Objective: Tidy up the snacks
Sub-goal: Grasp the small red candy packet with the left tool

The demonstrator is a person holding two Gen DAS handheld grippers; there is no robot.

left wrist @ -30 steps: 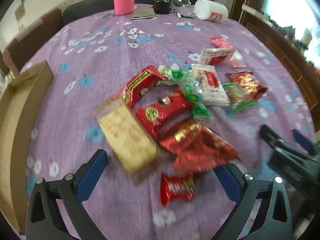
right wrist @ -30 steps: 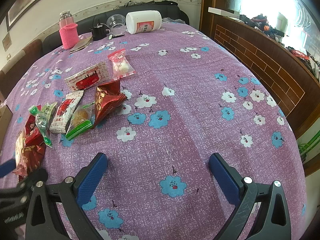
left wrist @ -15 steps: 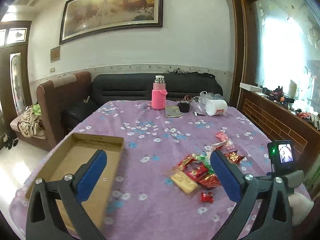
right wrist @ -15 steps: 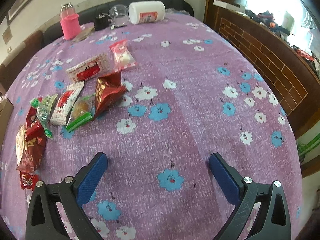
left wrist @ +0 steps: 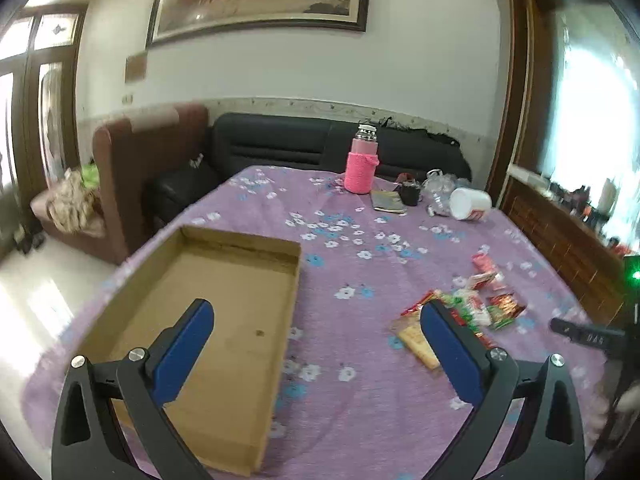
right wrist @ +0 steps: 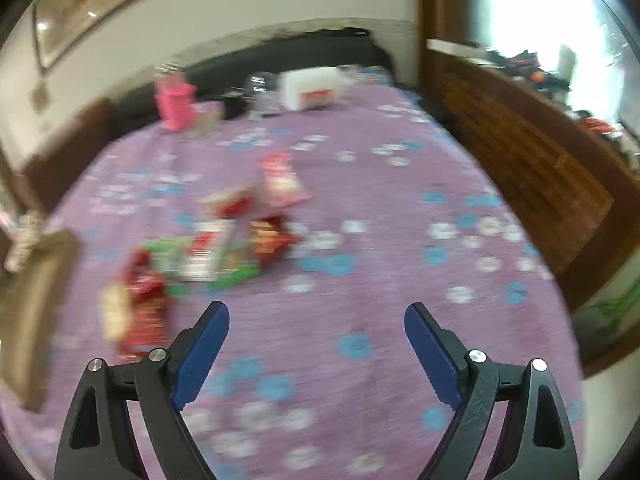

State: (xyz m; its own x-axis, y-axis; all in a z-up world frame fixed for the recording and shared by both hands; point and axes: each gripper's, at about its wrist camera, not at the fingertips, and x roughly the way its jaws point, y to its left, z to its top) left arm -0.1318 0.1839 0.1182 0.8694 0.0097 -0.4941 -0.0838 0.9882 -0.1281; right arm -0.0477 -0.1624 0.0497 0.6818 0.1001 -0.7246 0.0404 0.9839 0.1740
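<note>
On the worktop: snacks lay beside your cardboard box.
Left gripper: fingers spread, empty.
Right gripper: fingers just narrowing, nothing between.

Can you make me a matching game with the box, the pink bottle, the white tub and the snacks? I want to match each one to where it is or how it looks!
Things:
1. cardboard box
2. pink bottle
3. white tub
4. snack pile

Clues:
A. lying on its side at the far end of the table
B. standing upright at the far end
C. nothing inside, on the left of the table
D. scattered on the purple cloth, right of the box

Pairs: 1-C, 2-B, 3-A, 4-D
</note>
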